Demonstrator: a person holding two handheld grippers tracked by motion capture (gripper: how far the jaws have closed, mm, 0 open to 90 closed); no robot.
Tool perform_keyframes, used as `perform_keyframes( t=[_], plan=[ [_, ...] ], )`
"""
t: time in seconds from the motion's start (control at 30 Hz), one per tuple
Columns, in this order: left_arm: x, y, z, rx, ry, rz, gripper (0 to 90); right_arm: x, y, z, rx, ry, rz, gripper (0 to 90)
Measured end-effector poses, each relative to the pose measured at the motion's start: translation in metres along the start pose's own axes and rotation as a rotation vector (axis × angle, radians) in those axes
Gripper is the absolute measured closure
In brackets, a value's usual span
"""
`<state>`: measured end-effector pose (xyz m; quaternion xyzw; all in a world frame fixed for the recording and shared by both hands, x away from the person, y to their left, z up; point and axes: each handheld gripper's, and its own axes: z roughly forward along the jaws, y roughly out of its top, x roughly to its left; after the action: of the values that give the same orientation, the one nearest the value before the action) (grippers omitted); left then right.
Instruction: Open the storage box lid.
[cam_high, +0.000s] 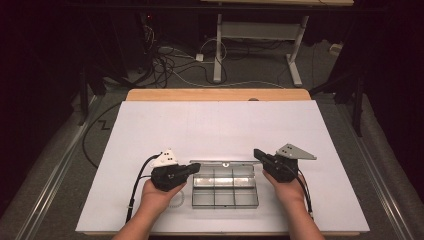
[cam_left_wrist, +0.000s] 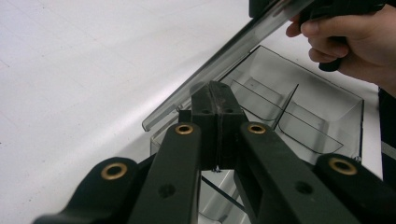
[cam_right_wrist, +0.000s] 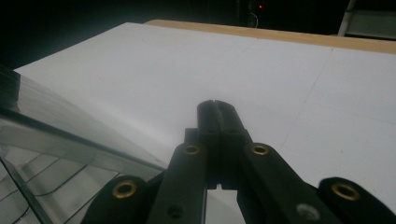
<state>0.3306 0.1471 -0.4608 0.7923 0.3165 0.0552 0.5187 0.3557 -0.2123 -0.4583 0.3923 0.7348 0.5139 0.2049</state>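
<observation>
Both your tongs are closed w/ nothing between the pads. Left gripper (cam_high: 196, 169) has its closed tips at the box's left wall, at about 9 o'clock of the box, just under the raised lid; in the left gripper view the pads (cam_left_wrist: 219, 100) sit pressed together right at the lid's edge. Right gripper (cam_high: 258, 154) points inward at about 2 o'clock of the box, near the lid's right end; whether it touches the lid, can't tell.

The task's thing is the clear compartment box (cam_high: 225, 188), near the front edge of the table at centre, between your hands, lid (cam_high: 223, 163) swung up along its far side.

Risks, as I judge it: the lid isn't gripped, only propped or nudged, so it may drop back if you pull a tip away. Push too hard sideways and the light box may slide on the smooth sheet, or tip toward you.

Surface: white board (cam_high: 215, 125) on a wood-edged table (cam_high: 215, 94). Beyond it, at 12 o'clock, dark room, grey floor, loose cables (cam_high: 165, 62), white desk legs (cam_high: 218, 50).
</observation>
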Motion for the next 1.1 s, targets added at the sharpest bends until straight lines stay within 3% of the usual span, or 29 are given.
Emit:
perform_keyframes(
  t=[0.37,1.1],
  plan=[
    [0.007,0.003,0.001,-0.002,0.014,-0.012,87.6,0.008,0.013,0.0,-0.037,0.03,-0.015,90.0],
    [0.017,0.009,0.01,-0.011,0.027,-0.029,87.6,-0.002,0.016,0.016,-0.046,0.028,0.013,90.0]
  ],
)
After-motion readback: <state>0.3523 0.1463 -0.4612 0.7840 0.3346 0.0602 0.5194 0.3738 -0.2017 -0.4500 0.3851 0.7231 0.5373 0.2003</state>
